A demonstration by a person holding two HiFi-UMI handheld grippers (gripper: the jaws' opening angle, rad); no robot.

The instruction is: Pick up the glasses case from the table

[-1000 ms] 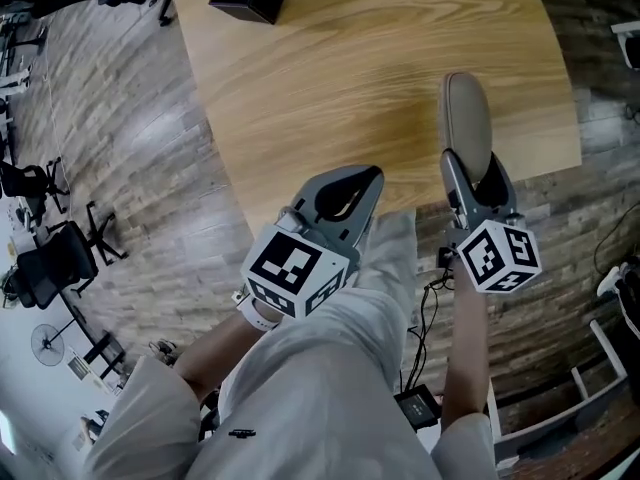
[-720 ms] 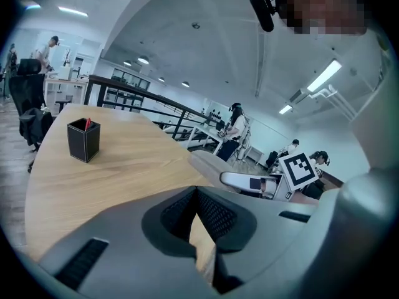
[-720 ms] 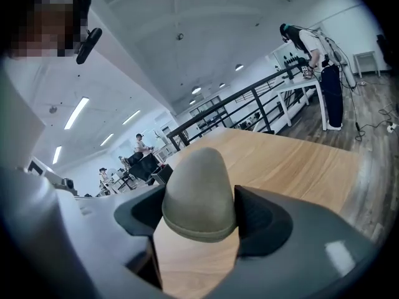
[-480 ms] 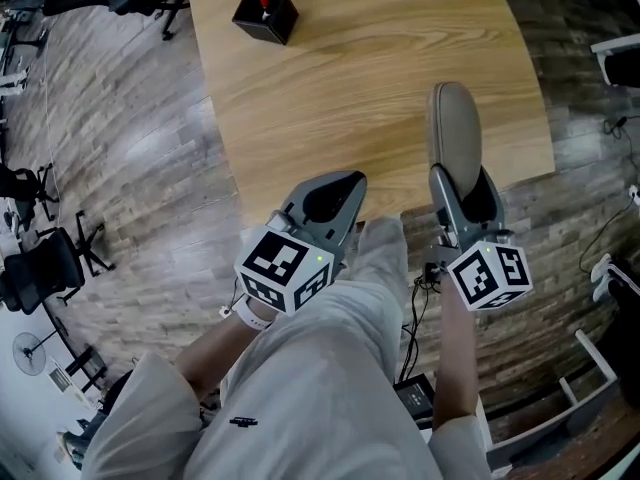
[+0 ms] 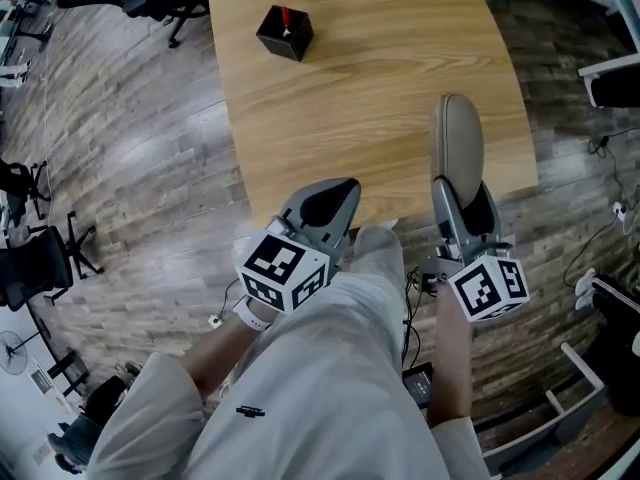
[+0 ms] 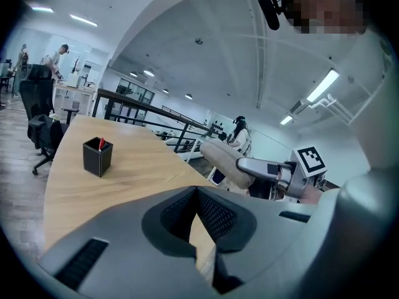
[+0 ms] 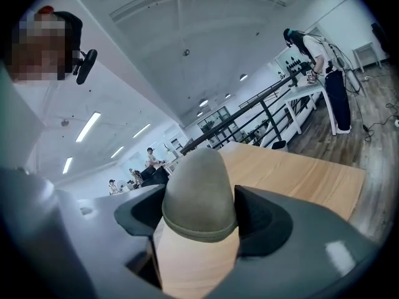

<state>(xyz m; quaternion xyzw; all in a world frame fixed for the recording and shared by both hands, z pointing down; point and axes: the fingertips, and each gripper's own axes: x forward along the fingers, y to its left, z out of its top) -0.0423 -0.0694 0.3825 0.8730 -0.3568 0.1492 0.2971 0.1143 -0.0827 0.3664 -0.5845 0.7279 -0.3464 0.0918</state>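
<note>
Grip at the near end lets the glasses case (image 5: 459, 143) jut forward over the near right corner of the bench (image 5: 380, 78), clamped in your right tongs (image 5: 462, 200); your left tongs (image 5: 340, 190) sit closed and empty alongside.

Stands on plank floor (image 5: 130, 168) as a light wood table (image 5: 370, 118), upper centre of head view; carries one black pen cup (image 5: 285, 33), red pen (image 5: 286, 16) inside, toward upper left.
</note>
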